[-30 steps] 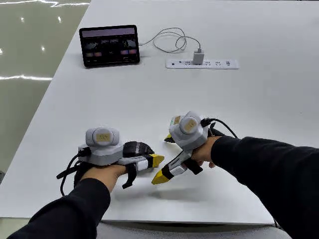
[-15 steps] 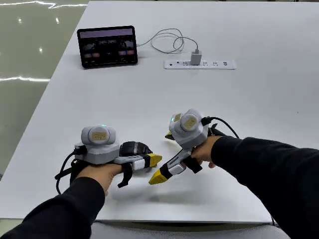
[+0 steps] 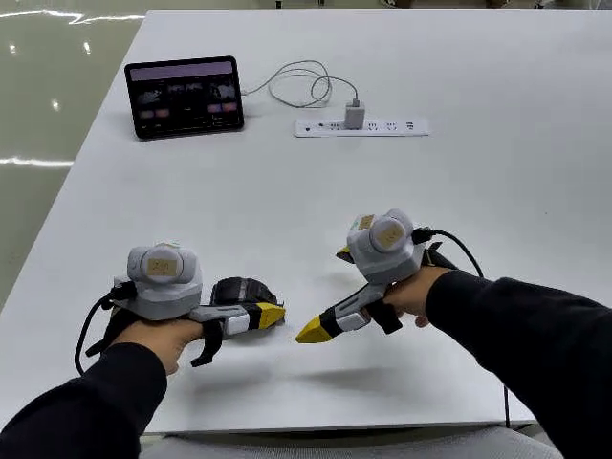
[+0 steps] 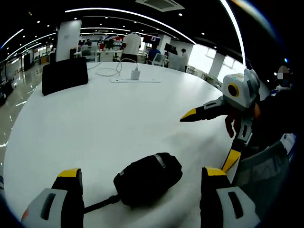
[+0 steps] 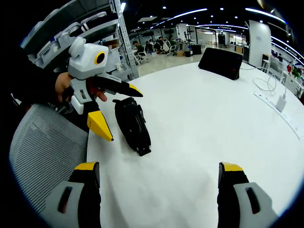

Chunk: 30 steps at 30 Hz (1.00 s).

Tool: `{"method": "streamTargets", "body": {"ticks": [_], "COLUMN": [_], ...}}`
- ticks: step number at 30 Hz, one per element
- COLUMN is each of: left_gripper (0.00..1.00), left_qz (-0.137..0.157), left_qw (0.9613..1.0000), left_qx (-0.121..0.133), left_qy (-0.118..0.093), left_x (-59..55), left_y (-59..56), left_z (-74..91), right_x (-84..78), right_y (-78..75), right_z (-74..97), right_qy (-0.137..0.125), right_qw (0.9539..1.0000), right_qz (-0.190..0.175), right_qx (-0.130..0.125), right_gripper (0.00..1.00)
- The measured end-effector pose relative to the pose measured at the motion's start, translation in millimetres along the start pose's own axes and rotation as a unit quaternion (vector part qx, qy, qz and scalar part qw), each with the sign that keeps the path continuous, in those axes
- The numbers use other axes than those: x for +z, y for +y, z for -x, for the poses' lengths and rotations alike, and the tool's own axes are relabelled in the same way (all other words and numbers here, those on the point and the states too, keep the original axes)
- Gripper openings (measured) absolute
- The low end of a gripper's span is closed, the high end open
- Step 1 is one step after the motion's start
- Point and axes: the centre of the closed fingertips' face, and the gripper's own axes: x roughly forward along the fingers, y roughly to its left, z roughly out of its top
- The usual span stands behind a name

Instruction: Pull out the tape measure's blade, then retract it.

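1. 2 grippers are over the near edge of a white table point(image 3: 430, 191), each one held in a hand with a dark sleeve.
2. Left gripper point(image 4: 141, 172): its jaws stand wide apart, 1 on each side of the tape measure point(image 4: 149, 178). In the left gripper view both yellow tips are apart from it, so it grips nothing.
3. Tape measure: a black body that lies flat on the table, at about 7 o'clock in the head view, just at 3 o'clock of the hand that holds the left gripper. A dark strap goes out from it toward 8 o'clock in the left gripper view. I cannot make out the blade.
4. Right gripper point(image 5: 159, 167): its jaws are also spread wide, with bare table between them. In its own view the tape measure lies at about 11 o'clock, ahead of the jaws and well apart from them.
5. In the head view the right gripper is at 3 o'clock of the tape measure, and its lower yellow tip points toward it but does not touch.
6. Tablet point(image 3: 184, 96): it stands tilted at 11 o'clock on the far part of the table, with a dim screen.
7. Power strip point(image 3: 360, 127): it lies at 12 o'clock and holds 1 white charger point(image 3: 355, 115) in a socket. A white cable point(image 3: 296, 81) loops from the charger toward the tablet.
8. Grey mesh chair point(image 5: 42, 156): it shows at 8 o'clock in the right gripper view, beside the table edge.
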Motion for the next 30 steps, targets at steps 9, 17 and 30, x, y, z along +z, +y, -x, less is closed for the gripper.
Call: {"method": "streamTargets", "body": {"ticks": [9,17,30], "left_gripper": [1.0,1.0,1.0], "left_qz": [-0.06,-0.04,-0.023], "left_qw": [0.9979,0.9989,0.9995], "left_qx": [-0.027,-0.023,-0.019], "left_qy": [0.0,-0.006,-0.008], "left_x": [-4.2,-3.6,-12.9], "left_y": [-1.2,13.7,29.4], "left_z": [8.9,18.3,41.0], "right_x": [-18.7,-44.6,-75.6], "right_y": [-20.2,-28.0,-29.5], "right_z": [39.0,68.6,107.0], "right_qy": [-0.022,-0.03,-0.038], "right_qw": [0.9985,0.9955,0.9907], "right_qz": [-0.027,-0.053,-0.077], "right_qx": [-0.042,-0.072,-0.105], "right_gripper": [0.98,0.98,1.0]}}
